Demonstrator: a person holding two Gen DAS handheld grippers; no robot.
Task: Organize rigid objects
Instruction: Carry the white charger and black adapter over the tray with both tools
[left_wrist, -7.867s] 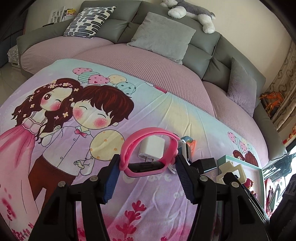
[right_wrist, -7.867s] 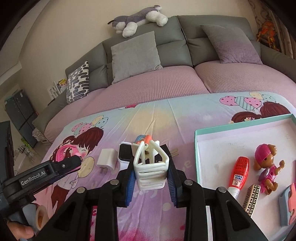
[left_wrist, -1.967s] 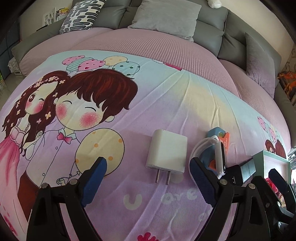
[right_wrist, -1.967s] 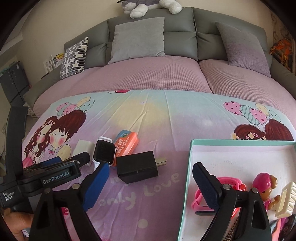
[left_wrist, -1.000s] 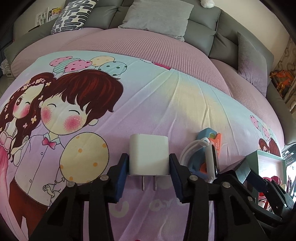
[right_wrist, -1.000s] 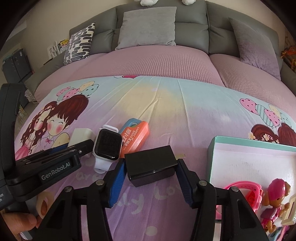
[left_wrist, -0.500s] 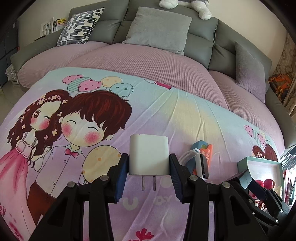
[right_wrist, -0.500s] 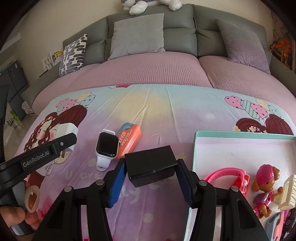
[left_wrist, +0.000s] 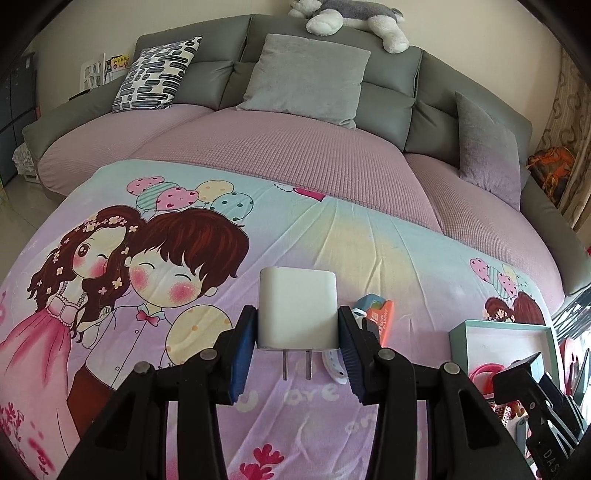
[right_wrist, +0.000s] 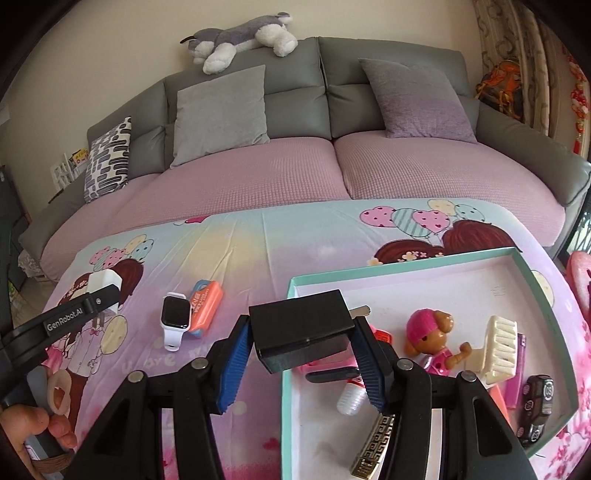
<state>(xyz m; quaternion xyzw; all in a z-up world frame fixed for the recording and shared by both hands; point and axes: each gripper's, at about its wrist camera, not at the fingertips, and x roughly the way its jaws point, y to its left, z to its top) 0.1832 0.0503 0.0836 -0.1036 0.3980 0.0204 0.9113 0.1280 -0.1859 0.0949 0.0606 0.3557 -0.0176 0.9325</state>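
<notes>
My left gripper (left_wrist: 297, 334) is shut on a white plug charger (left_wrist: 297, 308), prongs toward me, held above the cartoon blanket. It also shows in the right wrist view (right_wrist: 105, 284) at the left. My right gripper (right_wrist: 301, 347) is shut on a black charger (right_wrist: 301, 326), held over the near left corner of the teal-rimmed tray (right_wrist: 406, 267). The tray holds a pink-capped dog toy (right_wrist: 430, 332), a cream comb (right_wrist: 498, 349), a toy car (right_wrist: 537, 402) and other small items. A white smartwatch (right_wrist: 174, 319) and an orange box (right_wrist: 205, 308) lie on the blanket.
The cartoon blanket (left_wrist: 332, 229) covers a low surface in front of a grey sofa (right_wrist: 321, 85) with purple seat covers and cushions. A plush husky (right_wrist: 236, 37) lies on the sofa back. The tray also shows at the right in the left wrist view (left_wrist: 460, 332).
Both grippers closed on their chargers about a second ago and lifted them. The right one has carried the black charger rightward over the tray's corner; the left has risen with the white charger.
</notes>
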